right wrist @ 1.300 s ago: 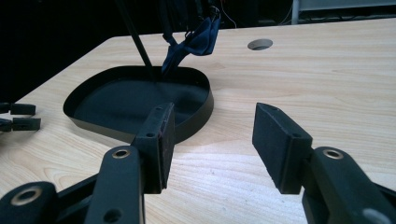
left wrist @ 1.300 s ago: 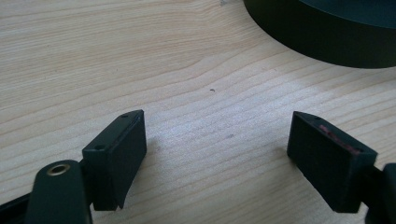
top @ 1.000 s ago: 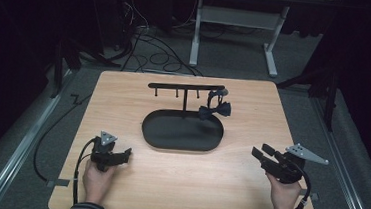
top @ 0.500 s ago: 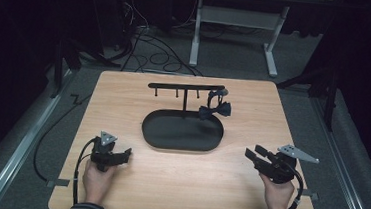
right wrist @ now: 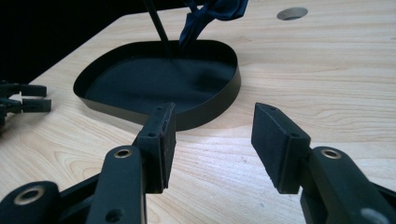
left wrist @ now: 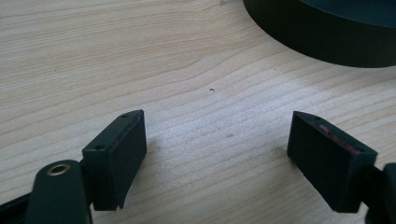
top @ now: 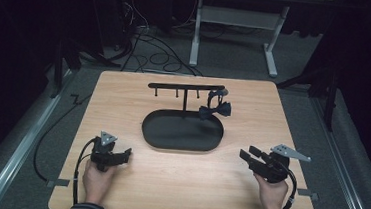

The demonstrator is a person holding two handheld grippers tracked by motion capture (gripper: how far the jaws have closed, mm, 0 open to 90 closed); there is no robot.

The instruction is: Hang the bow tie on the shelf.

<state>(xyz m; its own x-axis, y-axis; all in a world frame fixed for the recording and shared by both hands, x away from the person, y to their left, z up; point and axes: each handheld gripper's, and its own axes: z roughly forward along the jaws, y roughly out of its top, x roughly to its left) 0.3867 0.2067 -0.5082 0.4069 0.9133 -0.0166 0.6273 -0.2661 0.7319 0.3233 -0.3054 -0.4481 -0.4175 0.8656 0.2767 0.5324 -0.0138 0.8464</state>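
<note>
A black oval tray point(top: 157, 136) lies mid-table, with a thin T-shaped black stand point(top: 186, 87) rising from its far side. A dark blue bow tie point(top: 215, 109) hangs from the stand's right end; in the right gripper view the bow tie point(right wrist: 212, 11) dangles over the tray point(right wrist: 210, 109). My left gripper point(top: 125, 155) rests on the wood at the front left, open and empty; its own view has the tray wall point(left wrist: 322, 37) at the upper right. At the front right, my right gripper point(top: 247, 154) stands open and empty, jaws aimed at the tray.
The wooden table point(top: 123, 99) has bare boards around the tray and a round hole point(right wrist: 292, 13) near its far side. Cables point(top: 148, 46) and a white desk frame point(top: 237, 23) stand on the dark floor beyond. Metal rails point(top: 25, 137) run along both sides.
My right gripper has drifted a little toward the tray, to the left and slightly forward. The left gripper and the bow tie have stayed put.
</note>
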